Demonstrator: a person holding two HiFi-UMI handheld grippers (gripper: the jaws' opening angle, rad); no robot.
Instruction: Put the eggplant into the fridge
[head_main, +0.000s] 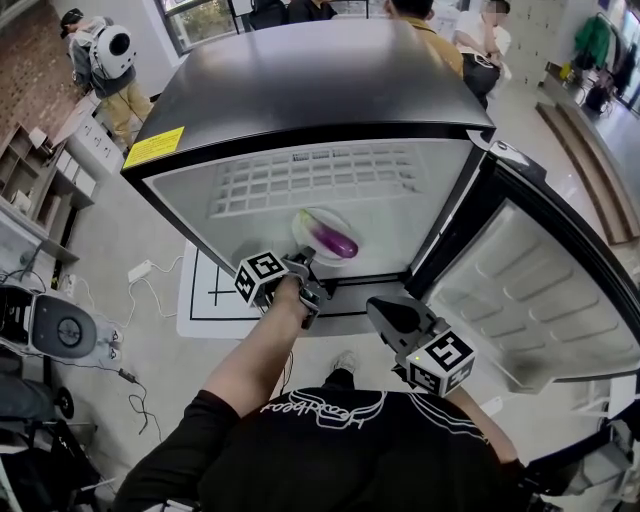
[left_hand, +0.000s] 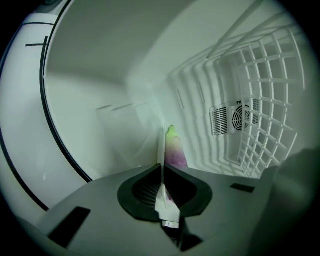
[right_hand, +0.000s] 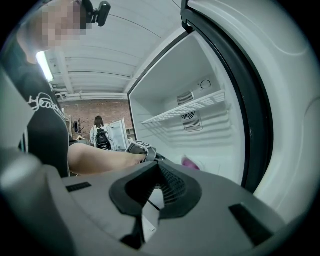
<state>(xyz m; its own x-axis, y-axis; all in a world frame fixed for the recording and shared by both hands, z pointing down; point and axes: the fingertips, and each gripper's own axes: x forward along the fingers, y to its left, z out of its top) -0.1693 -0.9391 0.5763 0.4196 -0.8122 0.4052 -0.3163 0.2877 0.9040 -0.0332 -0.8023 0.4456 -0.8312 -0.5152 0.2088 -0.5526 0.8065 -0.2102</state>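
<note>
Jaws of the left gripper (left_hand: 162, 169) are pressed on the thin edge of a white plate (head_main: 303, 228), so the claw is pinching the plate and not the food. The eggplant (head_main: 336, 241) lies on that plate, purple with a green tip, just past the claw. Plate and eggplant are already inside the fridge (head_main: 300, 90), low down, under the white wire shelf (head_main: 310, 180). I think this is the putting-in step, and it looks almost done. I cannot tell if the plate sits on the fridge floor yet or hangs a little above it. Next, I think the plate must go down flat and softly, so the eggplant does not roll off. Then the claw has to open and back out in a straight line (a bump on the way out could drag the plate along). The left arm (head_main: 262, 350) is stretched out forward from the black sleeve, and its claw tips a bit downward into the fridge. The right gripper (head_main: 374, 304) waits low, near the person's body, by the open door (head_main: 530, 290). It is pressed together with nothing in it, and it points toward the fridge.
</note>
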